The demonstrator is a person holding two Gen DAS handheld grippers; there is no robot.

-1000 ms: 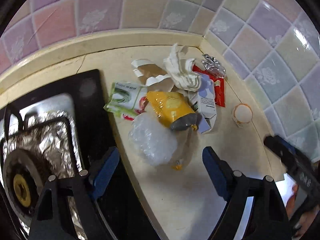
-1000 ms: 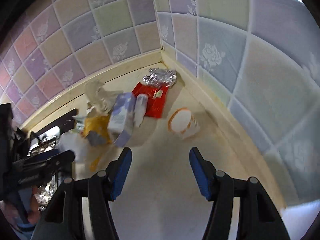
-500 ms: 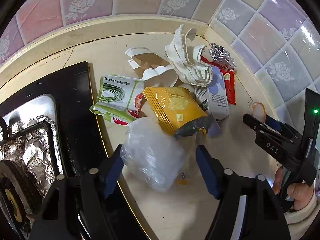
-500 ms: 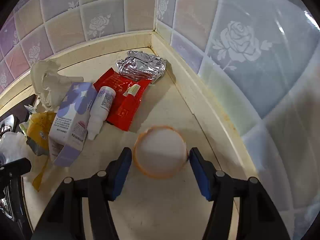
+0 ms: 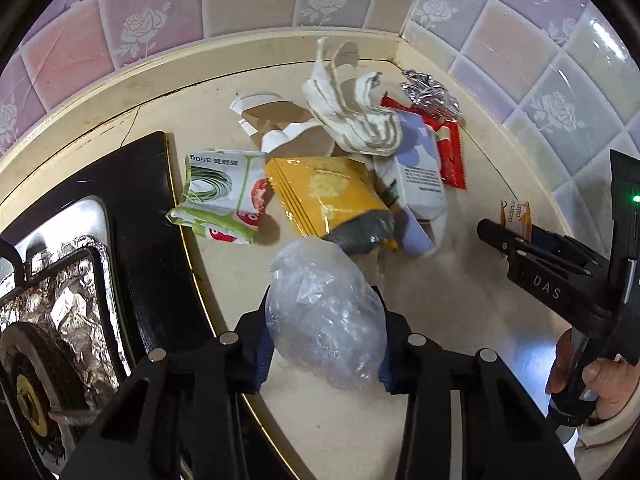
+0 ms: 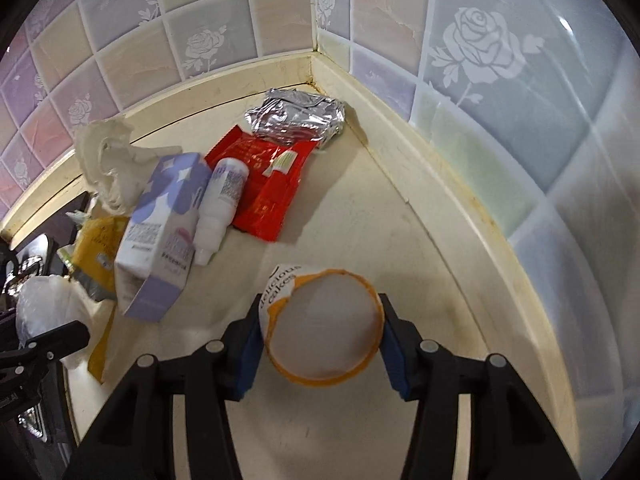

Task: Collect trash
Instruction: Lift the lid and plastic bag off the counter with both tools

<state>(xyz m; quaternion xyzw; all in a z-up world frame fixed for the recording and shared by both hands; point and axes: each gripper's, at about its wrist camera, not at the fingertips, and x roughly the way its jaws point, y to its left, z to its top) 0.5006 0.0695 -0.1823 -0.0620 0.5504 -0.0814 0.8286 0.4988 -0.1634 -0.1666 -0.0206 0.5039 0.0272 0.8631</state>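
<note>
Left gripper: fingers just closing in, now pressed against both sides of a crumpled clear plastic bag on the cream surface, beside the black hob.
Right gripper: fingers just closing in, now touching both sides of an orange-rimmed paper cake cup marked "delicious cakes", on the surface near the side wall's ledge.
Trash pile, left wrist view: green noodle packet at the hob's edge; yellow snack bag just beside it; torn brown-and-white cardboard behind; crumpled white paper on top.
Trash pile, right wrist view: lilac-and-white carton lying open-ended; small white bottle touching the carton, resting on a red wrapper; crumpled foil packet in the corner.
Walls: pastel tiles with rose prints.
Hob detail: foil-lined burner tray.
Person: hand and pale sleeve on the right gripper's handle.
</note>
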